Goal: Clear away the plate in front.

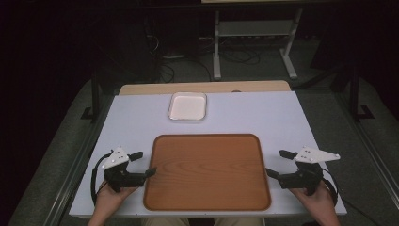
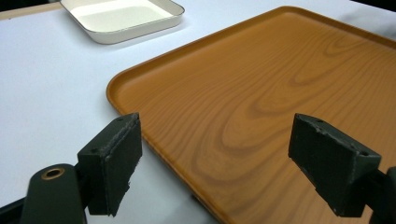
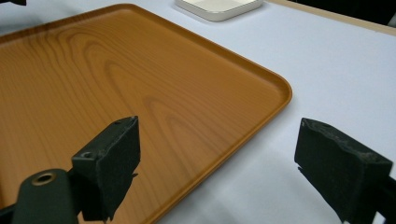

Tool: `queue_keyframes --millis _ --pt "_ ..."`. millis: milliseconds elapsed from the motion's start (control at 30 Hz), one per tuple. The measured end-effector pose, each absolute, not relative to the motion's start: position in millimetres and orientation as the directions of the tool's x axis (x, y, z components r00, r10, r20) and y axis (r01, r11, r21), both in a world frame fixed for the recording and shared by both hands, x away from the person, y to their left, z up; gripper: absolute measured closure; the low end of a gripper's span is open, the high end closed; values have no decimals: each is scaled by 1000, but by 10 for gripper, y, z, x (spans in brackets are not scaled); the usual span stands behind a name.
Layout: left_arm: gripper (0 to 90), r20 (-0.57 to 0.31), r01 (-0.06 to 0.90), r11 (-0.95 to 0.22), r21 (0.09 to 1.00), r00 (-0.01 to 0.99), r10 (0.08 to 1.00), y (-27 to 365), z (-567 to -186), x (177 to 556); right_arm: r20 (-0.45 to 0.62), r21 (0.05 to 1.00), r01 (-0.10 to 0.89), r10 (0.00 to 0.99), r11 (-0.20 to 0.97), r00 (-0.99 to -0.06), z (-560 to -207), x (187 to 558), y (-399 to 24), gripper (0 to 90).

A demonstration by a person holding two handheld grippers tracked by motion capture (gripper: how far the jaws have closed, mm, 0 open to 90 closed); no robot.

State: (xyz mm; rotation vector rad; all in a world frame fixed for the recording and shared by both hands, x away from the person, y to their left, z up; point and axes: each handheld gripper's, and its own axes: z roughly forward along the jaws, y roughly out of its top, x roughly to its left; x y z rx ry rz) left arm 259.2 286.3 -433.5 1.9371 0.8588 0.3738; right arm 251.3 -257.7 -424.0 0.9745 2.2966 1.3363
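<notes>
Your left tongs hover by the near left corner of the surface, spread wide with nothing between the pads; in the left gripper view they straddle the left rim of the wooden tray. Your right tongs sit by the near right corner, equally spread and pinching nothing, one pad over the tray's right rim. The tray lies flat at the middle of the near edge. A white dish rests beyond it, toward the far edge, apart from the tray.
</notes>
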Motion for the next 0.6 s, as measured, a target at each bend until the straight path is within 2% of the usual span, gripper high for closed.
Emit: queue_keyframes --millis 333,433,500,533,600 --pt "170 -116 442 -289 849 690 714 2816 -4315 2781 56 854 390 684 345 -728 -4234 2476 -2574 135" --pt "230 -127 449 -285 847 691 712 2807 -4300 2828 50 852 391 688 349 -724 -4233 2474 -2574 135" --pt "231 -141 458 -273 846 685 715 2802 -4292 2877 52 851 394 690 348 -722 -4232 2475 -2578 135" --pt "273 -148 471 -273 839 681 717 2798 -4287 2914 62 851 402 695 339 -716 -4231 2476 -2587 135" --pt "285 -179 510 -270 817 669 722 2801 -4265 3057 63 851 404 698 336 -713 -4220 2474 -2595 135"
